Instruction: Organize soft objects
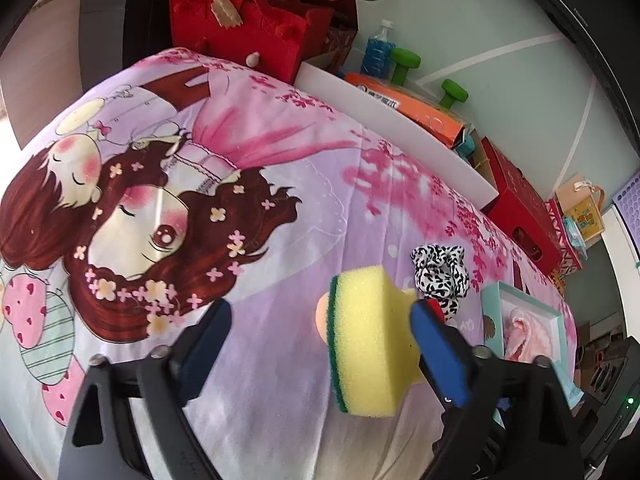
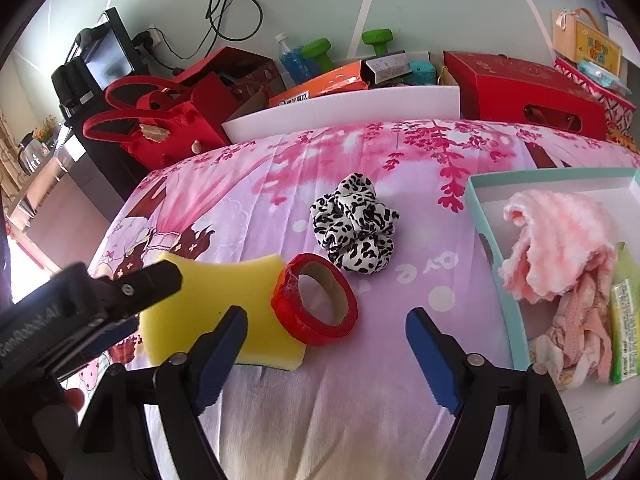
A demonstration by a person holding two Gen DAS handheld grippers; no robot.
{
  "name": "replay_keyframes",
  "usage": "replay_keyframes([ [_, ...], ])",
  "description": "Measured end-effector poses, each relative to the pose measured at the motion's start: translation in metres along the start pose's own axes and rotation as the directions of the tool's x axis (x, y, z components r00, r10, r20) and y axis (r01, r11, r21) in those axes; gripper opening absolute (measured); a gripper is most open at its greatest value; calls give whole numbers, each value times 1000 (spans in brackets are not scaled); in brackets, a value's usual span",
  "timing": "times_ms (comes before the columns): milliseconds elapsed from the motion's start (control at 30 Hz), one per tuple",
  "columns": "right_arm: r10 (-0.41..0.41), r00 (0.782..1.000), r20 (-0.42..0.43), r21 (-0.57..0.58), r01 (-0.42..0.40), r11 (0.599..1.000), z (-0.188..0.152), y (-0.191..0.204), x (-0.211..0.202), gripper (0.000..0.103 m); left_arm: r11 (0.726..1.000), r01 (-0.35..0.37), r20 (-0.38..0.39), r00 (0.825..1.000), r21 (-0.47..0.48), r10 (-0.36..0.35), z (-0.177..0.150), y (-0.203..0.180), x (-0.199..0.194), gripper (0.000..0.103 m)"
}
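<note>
Left wrist view: the left claw [image 1: 320, 332] stands wide open with the yellow sponge [image 1: 368, 340] against its right finger, green scouring face turned away to the left. The other finger is well apart from it, so whether the sponge is truly gripped cannot be told; it looks lifted above the bed [image 1: 260, 184]. Beyond it lies the spotted scrunchie [image 1: 440, 272], and near the bed's right edge the teal box [image 1: 490, 300] holds a pink cloth [image 1: 520, 332]. To do this step well, the claw probably ought to close across the sponge's narrow waist before it carries it toward the box.

Right wrist view: the right claw [image 2: 326, 340] is wide open and empty, hovering over bare bedcover. The sponge [image 2: 216, 292] shows at the left with the left claw's finger [image 2: 132, 284] on it, and the red tape roll [image 2: 316, 300] lies touching its near end. The tape roll stands between sponge and box, and is no soft thing; likely it should be passed over. The scrunchie [image 2: 356, 228] sits just beyond the roll, free to grasp. The box [image 2: 480, 216] already carries the pink cloth [image 2: 560, 248], other fabric and a green packet [image 2: 626, 328], leaving room at its far end.
</note>
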State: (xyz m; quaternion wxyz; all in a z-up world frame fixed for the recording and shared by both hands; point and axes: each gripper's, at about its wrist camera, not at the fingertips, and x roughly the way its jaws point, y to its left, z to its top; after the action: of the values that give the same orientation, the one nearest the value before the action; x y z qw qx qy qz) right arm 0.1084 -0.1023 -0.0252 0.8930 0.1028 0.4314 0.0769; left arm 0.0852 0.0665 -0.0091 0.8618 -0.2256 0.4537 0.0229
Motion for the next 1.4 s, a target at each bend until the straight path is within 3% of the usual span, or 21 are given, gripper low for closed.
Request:
replay_keyframes([
  [200, 20, 1000, -14, 10, -20, 1000, 0, -1, 6, 77, 1000, 17, -28, 999, -2, -17, -1, 0, 10, 52],
  [500, 62, 998, -25, 25, -62, 998, -1, -1, 13, 64, 995, 66, -60, 996, -74, -71, 1, 16, 23, 53],
  [667, 76, 997, -32, 35, -75, 997, -1, -2, 15, 60, 987, 91, -77, 992, -133, -102, 0, 24, 28, 61],
  [967, 81, 996, -31, 36, -79, 996, -1, -2, 14, 47, 980, 128, -86, 986, -150, -142, 0, 25, 28, 61],
  [1133, 81, 996, -30, 36, -80, 996, -1, -2, 13, 44, 982, 139, -86, 985, -130, -151, 0, 19, 27, 54],
  [1267, 78, 997, -29, 34, -77, 996, -1, -1, 13, 42, 980, 156, -84, 982, -120, -167, 0, 16, 25, 38],
  [1400, 74, 997, -22, 28, -74, 997, -1, -1, 11, 39, 979, 172, -75, 981, -105, -181, 0, 12, 23, 36],
])
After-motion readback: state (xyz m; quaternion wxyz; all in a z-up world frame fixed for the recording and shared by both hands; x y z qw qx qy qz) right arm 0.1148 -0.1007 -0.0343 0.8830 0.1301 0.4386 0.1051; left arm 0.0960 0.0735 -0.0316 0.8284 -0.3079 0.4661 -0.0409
